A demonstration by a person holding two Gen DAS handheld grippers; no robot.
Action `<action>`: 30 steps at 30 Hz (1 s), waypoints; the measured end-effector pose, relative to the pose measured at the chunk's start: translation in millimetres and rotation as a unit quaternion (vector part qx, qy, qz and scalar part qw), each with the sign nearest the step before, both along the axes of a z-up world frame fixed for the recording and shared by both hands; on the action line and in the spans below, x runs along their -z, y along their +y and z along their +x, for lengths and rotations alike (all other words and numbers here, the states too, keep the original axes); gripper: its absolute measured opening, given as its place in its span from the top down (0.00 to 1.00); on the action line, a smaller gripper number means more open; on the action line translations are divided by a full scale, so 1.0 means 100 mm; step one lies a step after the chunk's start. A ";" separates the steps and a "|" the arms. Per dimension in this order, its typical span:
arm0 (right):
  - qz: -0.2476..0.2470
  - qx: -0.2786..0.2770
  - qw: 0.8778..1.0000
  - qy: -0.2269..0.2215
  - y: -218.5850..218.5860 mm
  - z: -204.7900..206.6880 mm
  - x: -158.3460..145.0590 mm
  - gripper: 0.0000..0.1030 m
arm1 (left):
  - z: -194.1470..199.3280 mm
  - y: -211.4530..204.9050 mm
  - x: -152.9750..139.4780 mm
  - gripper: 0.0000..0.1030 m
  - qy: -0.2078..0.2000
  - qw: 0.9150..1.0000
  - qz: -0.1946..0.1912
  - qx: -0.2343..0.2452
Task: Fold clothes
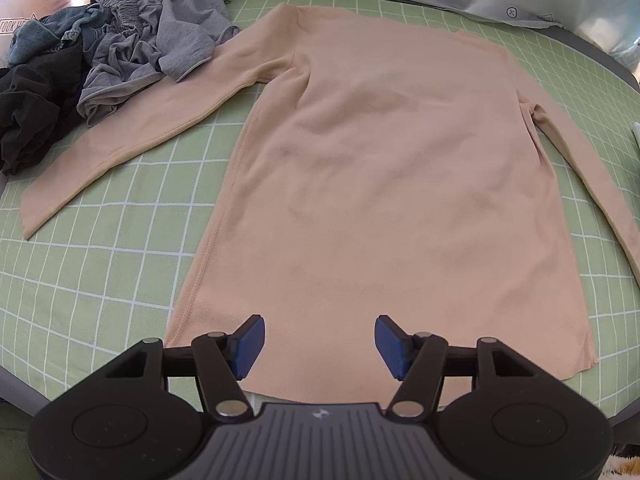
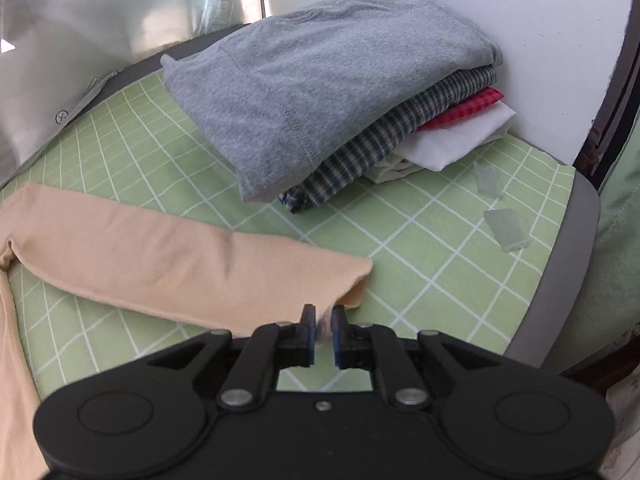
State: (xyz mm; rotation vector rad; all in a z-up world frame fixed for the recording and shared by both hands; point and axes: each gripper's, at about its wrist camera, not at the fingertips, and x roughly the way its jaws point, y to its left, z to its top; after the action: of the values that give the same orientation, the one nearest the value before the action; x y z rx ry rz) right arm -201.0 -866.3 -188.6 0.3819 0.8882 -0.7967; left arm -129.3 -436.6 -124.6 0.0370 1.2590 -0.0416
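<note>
A beige long-sleeved shirt [image 1: 380, 160] lies flat on the green grid mat [image 1: 100, 280], both sleeves spread outwards. My left gripper [image 1: 320, 344] hangs open above the shirt's near hem, its blue pads wide apart and holding nothing. In the right wrist view the shirt's right sleeve [image 2: 180, 256] stretches across the mat [image 2: 420, 240]. My right gripper [image 2: 324, 332] is shut on the near corner of that sleeve's cuff, and a fold of beige cloth shows between the pads.
A heap of unfolded grey, blue and black clothes [image 1: 120, 52] lies at the mat's far left, overlapping the left sleeve. A folded stack [image 2: 328, 92] topped by a grey garment stands behind the right sleeve. Two clear plastic pieces [image 2: 506, 230] lie near the grey table edge [image 2: 568, 248].
</note>
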 end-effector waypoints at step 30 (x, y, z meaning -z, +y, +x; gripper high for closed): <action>-0.009 -0.250 0.968 0.026 2.78 1.14 -0.09 0.05 | 0.87 2.89 0.16 0.39 -0.056 0.974 -0.020 -0.220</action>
State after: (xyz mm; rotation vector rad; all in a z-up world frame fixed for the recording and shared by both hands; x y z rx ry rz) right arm -87.5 -587.9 -179.8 0.1090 0.9724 -0.3492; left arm -42.7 -148.1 -141.0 -0.2717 1.1297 0.3150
